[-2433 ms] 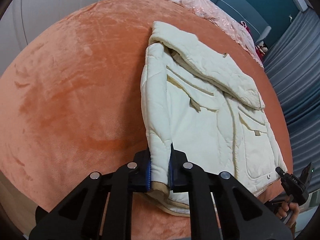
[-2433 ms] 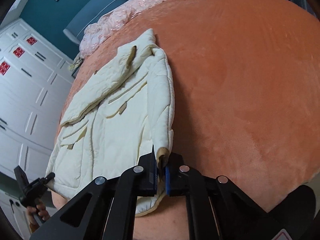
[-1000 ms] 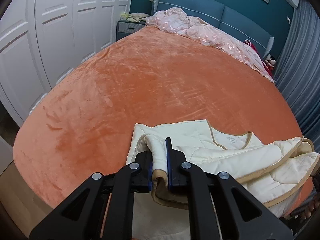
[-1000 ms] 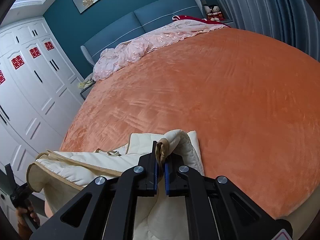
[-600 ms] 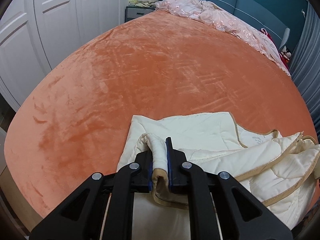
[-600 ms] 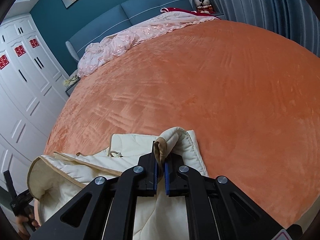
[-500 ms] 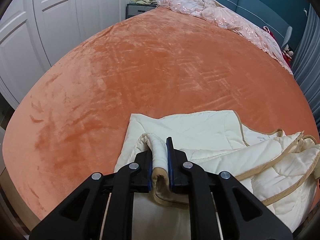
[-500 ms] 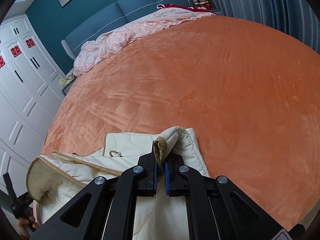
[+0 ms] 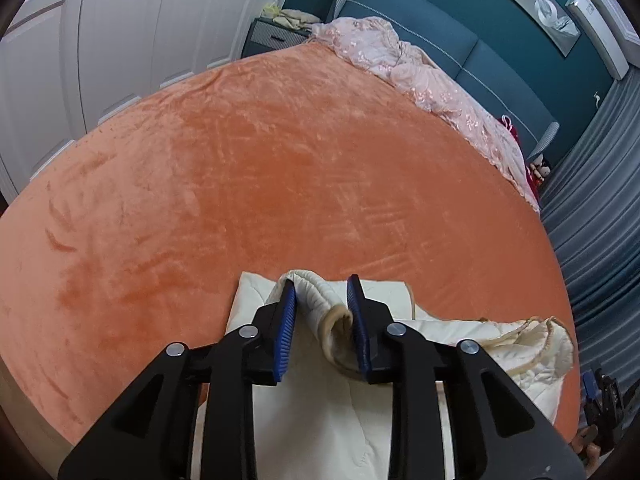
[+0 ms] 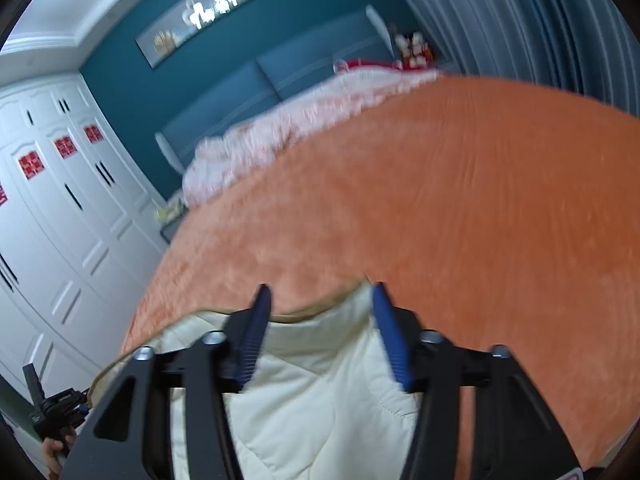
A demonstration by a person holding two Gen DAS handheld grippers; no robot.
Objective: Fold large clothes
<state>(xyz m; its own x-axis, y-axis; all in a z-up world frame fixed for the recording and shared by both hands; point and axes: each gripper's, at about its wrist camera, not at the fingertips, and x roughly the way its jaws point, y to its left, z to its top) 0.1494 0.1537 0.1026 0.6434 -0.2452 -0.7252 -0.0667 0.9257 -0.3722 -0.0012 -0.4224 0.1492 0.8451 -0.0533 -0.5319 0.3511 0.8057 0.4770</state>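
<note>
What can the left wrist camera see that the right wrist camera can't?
Only the left wrist view shows the jacket's rolled cuff lying between the open left gripper fingers, plus a dark nightstand.

Only the right wrist view shows red paper cutouts on the wardrobe doors and plush toys by the headboard. That picture is blurred.

Both show the cream jacket, orange blanket, pink bedding and teal headboard. The right gripper is open too.
</note>
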